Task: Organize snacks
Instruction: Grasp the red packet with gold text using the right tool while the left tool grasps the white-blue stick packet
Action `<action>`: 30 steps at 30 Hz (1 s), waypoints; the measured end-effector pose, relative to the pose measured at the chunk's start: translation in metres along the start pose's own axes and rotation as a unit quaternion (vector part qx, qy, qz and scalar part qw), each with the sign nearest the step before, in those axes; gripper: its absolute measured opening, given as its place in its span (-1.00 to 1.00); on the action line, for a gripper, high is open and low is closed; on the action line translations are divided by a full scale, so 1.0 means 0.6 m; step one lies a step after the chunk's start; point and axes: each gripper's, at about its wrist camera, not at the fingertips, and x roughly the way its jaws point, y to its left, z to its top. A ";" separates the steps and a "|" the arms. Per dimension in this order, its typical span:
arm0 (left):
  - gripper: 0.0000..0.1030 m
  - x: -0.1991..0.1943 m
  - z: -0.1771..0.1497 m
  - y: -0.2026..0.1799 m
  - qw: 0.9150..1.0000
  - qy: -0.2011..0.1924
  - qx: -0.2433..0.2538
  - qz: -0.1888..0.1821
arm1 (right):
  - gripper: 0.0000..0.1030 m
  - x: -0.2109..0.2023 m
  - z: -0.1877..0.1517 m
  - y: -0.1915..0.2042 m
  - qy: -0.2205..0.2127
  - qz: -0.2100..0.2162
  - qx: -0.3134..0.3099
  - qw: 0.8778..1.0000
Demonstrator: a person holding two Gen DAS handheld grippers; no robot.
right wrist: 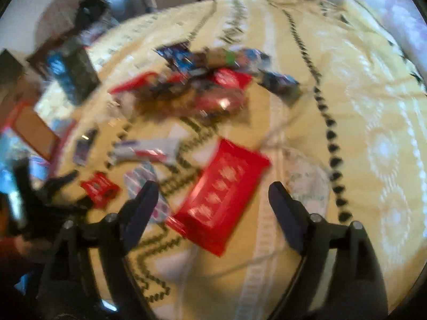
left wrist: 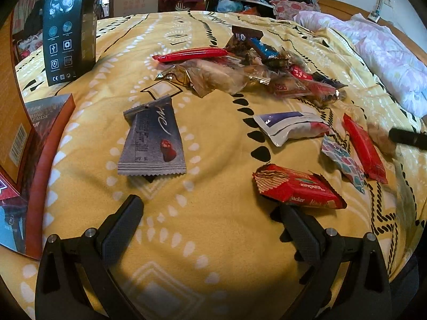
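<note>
Left gripper: jaws open, empty, lower frame. Right gripper: jaws apart, empty, above red packet. Snack pile: upper centre, yellow bedspread. Grey wrapper: centre left.

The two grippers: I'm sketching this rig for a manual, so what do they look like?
Both are matte black. The left gripper has two broad flat fingers with finely textured pads, on angular linkage arms joined by round silver pins. The right gripper is built alike, though blurred. No cables or markings show.
</note>
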 end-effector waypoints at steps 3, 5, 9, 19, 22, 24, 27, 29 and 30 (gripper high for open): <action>1.00 0.000 0.000 0.000 1.000 0.000 0.000 0.000 | 0.66 0.007 -0.015 0.009 -0.003 -0.001 0.032 0.999; 1.00 0.000 0.000 0.000 1.000 0.001 0.001 0.002 | 0.66 0.030 -0.014 0.014 0.001 -0.027 0.058 0.998; 1.00 -0.001 0.001 -0.001 1.000 0.003 0.001 0.002 | 0.61 0.089 -0.016 0.021 0.035 -0.063 0.064 0.995; 0.89 -0.064 0.076 -0.030 0.994 -0.054 0.072 -0.062 | 0.08 0.047 -0.059 -0.029 -0.006 0.022 0.054 0.998; 0.85 -0.080 0.112 -0.055 0.987 -0.050 0.105 -0.113 | 0.07 0.048 -0.069 -0.031 -0.008 0.045 0.071 0.996; 0.85 -0.067 0.126 -0.088 0.977 -0.036 0.166 -0.131 | 0.07 0.049 -0.070 -0.036 -0.009 0.061 0.077 0.995; 0.52 0.000 0.127 -0.121 0.964 0.014 0.235 -0.124 | 0.06 0.055 -0.071 -0.038 -0.007 0.071 0.069 0.995; 0.21 0.033 0.131 -0.123 0.962 0.037 0.242 -0.121 | 0.06 0.054 -0.074 -0.044 -0.007 0.080 0.072 0.994; 0.18 0.048 0.137 -0.118 0.964 0.046 0.229 -0.129 | 0.06 0.053 -0.075 -0.046 -0.008 0.085 0.074 0.994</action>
